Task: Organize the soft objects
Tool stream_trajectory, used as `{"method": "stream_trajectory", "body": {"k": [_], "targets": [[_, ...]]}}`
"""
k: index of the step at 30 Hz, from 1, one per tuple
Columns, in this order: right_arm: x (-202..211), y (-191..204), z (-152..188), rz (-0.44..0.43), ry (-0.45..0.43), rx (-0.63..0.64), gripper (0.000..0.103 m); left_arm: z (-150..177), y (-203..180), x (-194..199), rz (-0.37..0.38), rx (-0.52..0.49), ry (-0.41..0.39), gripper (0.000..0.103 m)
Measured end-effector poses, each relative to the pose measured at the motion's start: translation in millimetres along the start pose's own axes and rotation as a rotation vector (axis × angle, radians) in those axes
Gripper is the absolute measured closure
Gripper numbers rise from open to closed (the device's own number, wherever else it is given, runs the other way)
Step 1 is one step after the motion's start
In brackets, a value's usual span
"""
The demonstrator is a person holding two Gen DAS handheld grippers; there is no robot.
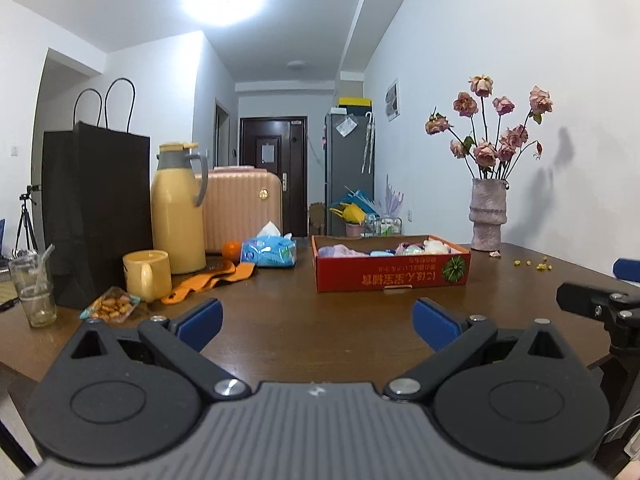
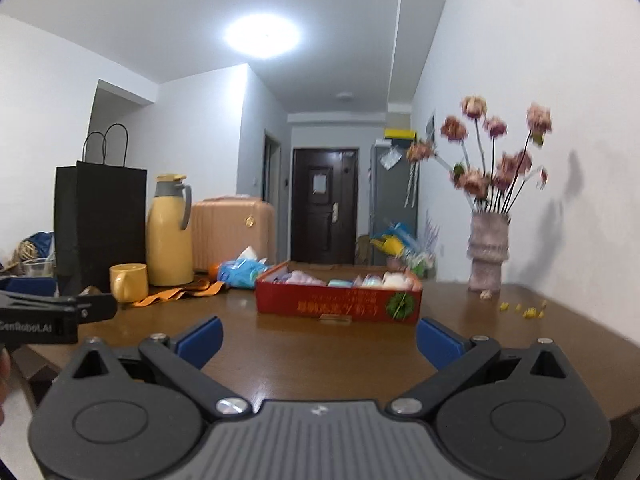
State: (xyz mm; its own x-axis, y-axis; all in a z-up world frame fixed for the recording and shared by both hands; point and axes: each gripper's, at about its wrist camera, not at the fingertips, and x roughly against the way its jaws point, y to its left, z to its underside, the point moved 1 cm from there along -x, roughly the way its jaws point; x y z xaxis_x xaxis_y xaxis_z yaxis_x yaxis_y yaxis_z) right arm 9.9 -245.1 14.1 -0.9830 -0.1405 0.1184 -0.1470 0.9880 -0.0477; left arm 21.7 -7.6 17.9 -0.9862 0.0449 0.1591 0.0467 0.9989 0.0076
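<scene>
With our left gripper (image 1: 316, 320) and right gripper (image 2: 318, 340) both spread wide and empty, the soft pastel bundles (image 1: 344, 251) in the red box (image 1: 392, 276) at 12 o'clock on the bench (image 1: 280, 312) look light and squashy, best pinched mid-bulge.

We see white walls (image 1: 500, 40), a round glowing ceiling light (image 1: 224, 0), a dark wooden door (image 1: 274, 172) centre frame, and a brown wooden tabletop (image 1: 320, 320) below.

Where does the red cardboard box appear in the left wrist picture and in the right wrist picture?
Left wrist: the red box is right of centre, on the table.
Right wrist: the red box is near the centre, on the table.
Shared landmark: the flower vase, to the right of the box.
</scene>
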Motion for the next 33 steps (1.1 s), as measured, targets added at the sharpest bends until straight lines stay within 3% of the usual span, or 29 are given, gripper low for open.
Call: {"method": "stream_trajectory", "body": {"k": [33], "targets": [[-8.4,-1.8,-1.5,-0.014,0.015,-0.039,0.0,-4.1,0.8,1.3,0.011,-0.011,-0.019,0.0]]}}
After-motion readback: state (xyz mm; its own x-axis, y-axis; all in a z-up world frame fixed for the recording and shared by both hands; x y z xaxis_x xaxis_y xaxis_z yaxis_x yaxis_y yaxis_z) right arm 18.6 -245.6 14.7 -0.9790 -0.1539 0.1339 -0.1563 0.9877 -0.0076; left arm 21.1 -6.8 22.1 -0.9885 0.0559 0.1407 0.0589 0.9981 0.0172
